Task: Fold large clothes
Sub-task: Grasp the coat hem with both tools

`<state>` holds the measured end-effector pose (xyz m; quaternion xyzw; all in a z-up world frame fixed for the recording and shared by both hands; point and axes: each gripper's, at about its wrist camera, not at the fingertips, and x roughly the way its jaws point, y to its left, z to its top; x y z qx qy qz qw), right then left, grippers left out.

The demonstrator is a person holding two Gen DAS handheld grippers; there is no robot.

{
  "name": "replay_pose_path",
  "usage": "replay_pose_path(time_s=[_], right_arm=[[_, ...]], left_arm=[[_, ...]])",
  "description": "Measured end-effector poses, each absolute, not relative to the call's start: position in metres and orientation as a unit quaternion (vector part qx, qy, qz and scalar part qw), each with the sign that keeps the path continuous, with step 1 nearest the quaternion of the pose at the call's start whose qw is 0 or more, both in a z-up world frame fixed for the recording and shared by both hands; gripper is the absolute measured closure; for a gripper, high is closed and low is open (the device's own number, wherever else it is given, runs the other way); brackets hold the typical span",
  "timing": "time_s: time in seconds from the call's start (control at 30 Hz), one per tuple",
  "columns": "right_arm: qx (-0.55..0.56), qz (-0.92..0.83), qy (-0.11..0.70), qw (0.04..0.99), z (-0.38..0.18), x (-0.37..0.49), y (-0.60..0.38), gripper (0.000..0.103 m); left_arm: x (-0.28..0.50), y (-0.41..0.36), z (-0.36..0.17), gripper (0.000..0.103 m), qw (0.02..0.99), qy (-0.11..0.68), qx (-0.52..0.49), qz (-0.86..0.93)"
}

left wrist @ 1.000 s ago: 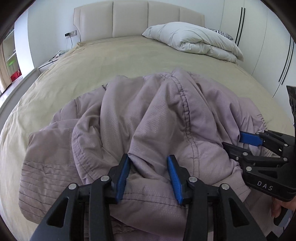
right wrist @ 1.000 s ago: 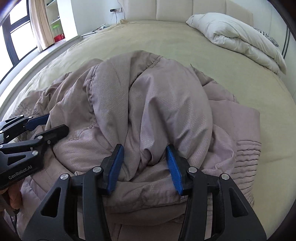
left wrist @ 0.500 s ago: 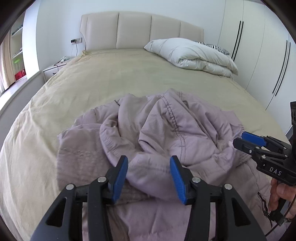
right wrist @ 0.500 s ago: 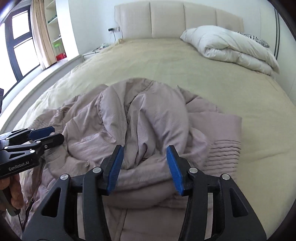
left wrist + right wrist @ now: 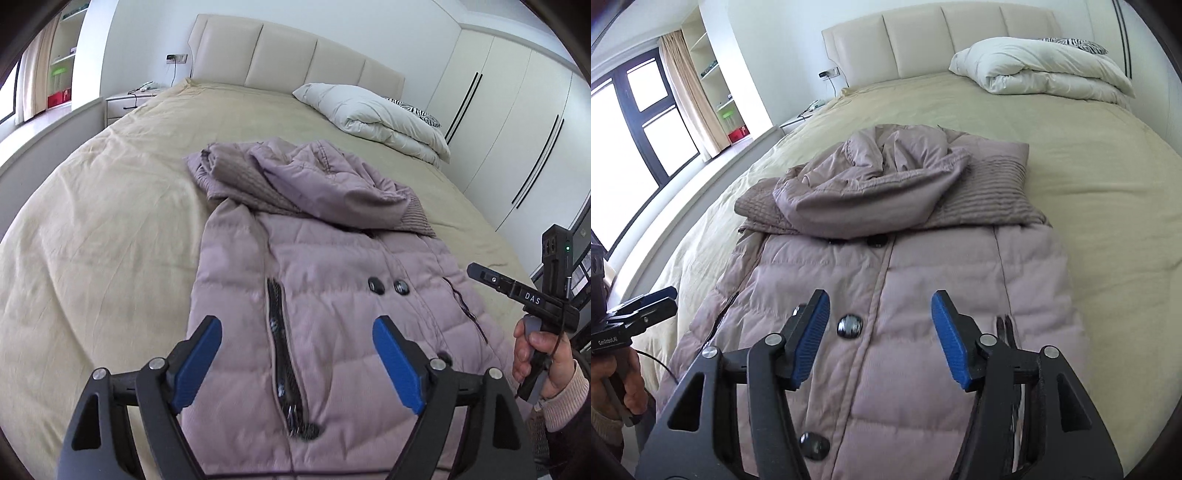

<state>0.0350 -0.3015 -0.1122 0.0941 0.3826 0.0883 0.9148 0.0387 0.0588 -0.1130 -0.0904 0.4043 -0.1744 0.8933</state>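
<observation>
Our fingers are spread wide on both tools: the left gripper [image 5: 297, 354] hangs with its blue pads [image 5: 197, 360] apart above the near part of the coat, pinching nothing, and the right gripper [image 5: 881, 334] does the same, its pads [image 5: 947, 338] either side of bare quilted fabric. We see the mauve padded coat [image 5: 325, 295] lying flat and lengthwise on the beige bed [image 5: 110, 192], its body stretching from the near edge toward the far end. A dark zipper [image 5: 282, 354] runs down the left side of its front, and dark round buttons [image 5: 849, 326] sit along the placket nearer the middle. At the far end the hood [image 5: 871, 188] lies crumpled in a heap on top of ribbed knit panels [image 5: 993, 192]. Well beyond the coat, on the far right of the bed, rests a folded white duvet [image 5: 1045, 70], against the padded headboard [image 5: 288, 61]. White wardrobe doors [image 5: 517, 122] stand on the right.
</observation>
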Motion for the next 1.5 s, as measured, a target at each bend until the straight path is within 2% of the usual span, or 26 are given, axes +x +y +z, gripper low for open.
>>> replay_pose_path(time_s=[0.13,0.23,0.33,0.43,0.7,1.0,1.37,1.5], right_arm=[[0.108,0.080,0.377,0.916,-0.108,-0.020,-0.328,0.036],[0.109,0.059,0.383,0.915,-0.108,-0.058,-0.350,0.035],[0.125,0.051,0.402,0.906,-0.112,-0.082,-0.371,0.035],[0.142,0.045,0.423,0.894,-0.120,-0.107,-0.390,0.035],[0.174,0.041,0.458,0.871,-0.131,-0.158,-0.430,0.035],[0.258,0.065,0.501,0.823,-0.160,-0.179,-0.465,0.035],[0.381,0.138,0.522,0.751,-0.188,-0.190,-0.487,0.036],[0.405,0.150,0.534,0.727,-0.194,-0.192,-0.487,0.045]], left_arm=[[0.003,0.103,-0.101,0.017,0.901,0.397,-0.103,-0.138],[-0.013,0.132,-0.092,0.014,0.901,0.403,-0.113,-0.117],[-0.027,0.135,-0.092,0.013,0.896,0.420,-0.080,-0.118],[-0.038,0.125,-0.109,0.013,0.878,0.454,-0.058,-0.137],[-0.067,0.113,-0.166,0.013,0.833,0.526,-0.079,-0.151],[-0.076,0.106,-0.198,0.013,0.786,0.569,-0.143,-0.196],[-0.065,0.117,-0.228,0.017,0.717,0.579,-0.290,-0.259],[-0.064,0.123,-0.230,0.024,0.705,0.578,-0.319,-0.259]])
